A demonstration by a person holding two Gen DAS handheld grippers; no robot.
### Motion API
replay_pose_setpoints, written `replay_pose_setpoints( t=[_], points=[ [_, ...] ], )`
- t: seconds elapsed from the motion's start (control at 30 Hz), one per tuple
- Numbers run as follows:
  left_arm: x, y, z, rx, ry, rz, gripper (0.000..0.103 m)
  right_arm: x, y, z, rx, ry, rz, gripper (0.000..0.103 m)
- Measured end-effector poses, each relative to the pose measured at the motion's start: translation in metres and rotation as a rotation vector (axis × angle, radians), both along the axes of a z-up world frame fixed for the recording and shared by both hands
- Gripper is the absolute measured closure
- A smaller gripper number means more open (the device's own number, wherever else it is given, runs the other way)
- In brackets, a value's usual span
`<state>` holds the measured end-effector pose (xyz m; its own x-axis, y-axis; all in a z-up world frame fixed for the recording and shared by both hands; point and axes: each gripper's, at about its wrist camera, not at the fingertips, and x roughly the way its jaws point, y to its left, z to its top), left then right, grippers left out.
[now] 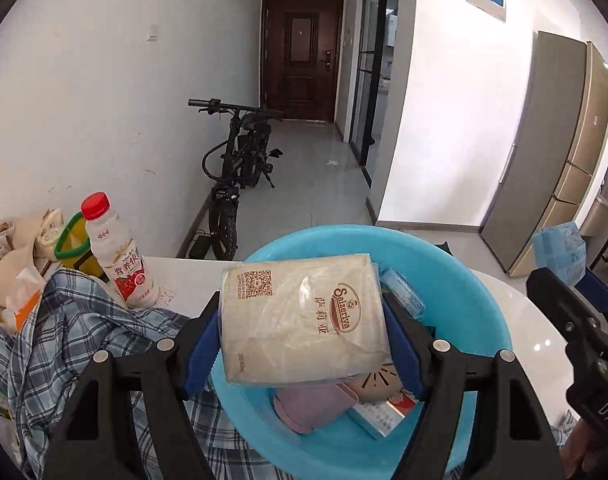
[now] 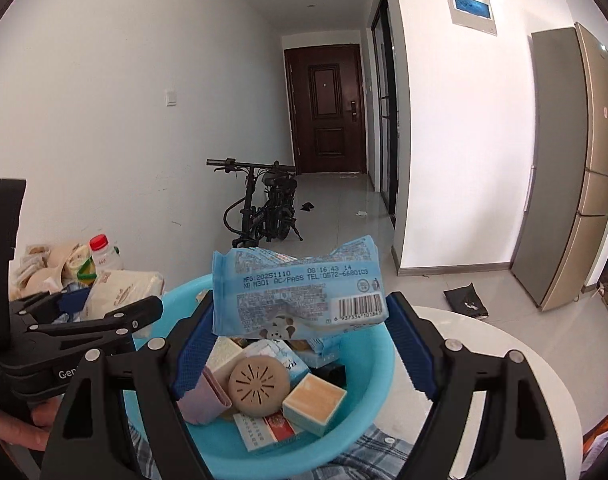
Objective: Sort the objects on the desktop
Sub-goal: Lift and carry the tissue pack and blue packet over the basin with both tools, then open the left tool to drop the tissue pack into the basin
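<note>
My left gripper (image 1: 304,340) is shut on a beige napkin pack (image 1: 304,316) and holds it over the blue basin (image 1: 471,312). My right gripper (image 2: 300,348) is shut on a light-blue tissue packet (image 2: 296,292) and holds it over the same basin (image 2: 379,364). The basin holds a pink cup (image 2: 202,396), a round tan disc (image 2: 258,386), a small box (image 2: 313,402) and a red-and-white pack (image 2: 264,432). The right gripper (image 1: 575,320) shows at the right edge of the left wrist view, the left gripper (image 2: 84,324) at the left of the right wrist view.
A plaid shirt (image 1: 76,332) lies on the white table (image 1: 543,340) left of the basin. A red-capped milk bottle (image 1: 118,256), a yellow-green bottle (image 1: 74,246) and beige bags (image 1: 12,264) stand at the far left. A bike (image 1: 240,164) and fridge (image 1: 559,152) stand beyond.
</note>
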<state>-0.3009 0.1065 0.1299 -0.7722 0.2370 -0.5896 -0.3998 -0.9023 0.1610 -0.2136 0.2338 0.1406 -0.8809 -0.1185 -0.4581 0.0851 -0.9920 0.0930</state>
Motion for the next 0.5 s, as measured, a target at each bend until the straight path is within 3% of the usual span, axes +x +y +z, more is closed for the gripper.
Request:
replay_pose_setpoints(
  t=[0.17, 0.33, 0.5],
  points=[
    [-0.045, 0.011, -0.009, -0.013, -0.059, 0.035, 0.027, -0.039, 0.004, -0.009, 0.016, -0.048, -0.029, 0.023],
    [-0.078, 0.017, -0.029, 0.034, -0.182, 0.038, 0.027, -0.078, 0.008, -0.025, 0.029, -0.130, -0.045, 0.023],
    [-0.096, 0.007, -0.041, 0.085, -0.246, 0.123, 0.027, -0.099, 0.016, -0.036, -0.013, -0.232, -0.057, 0.023]
  ],
)
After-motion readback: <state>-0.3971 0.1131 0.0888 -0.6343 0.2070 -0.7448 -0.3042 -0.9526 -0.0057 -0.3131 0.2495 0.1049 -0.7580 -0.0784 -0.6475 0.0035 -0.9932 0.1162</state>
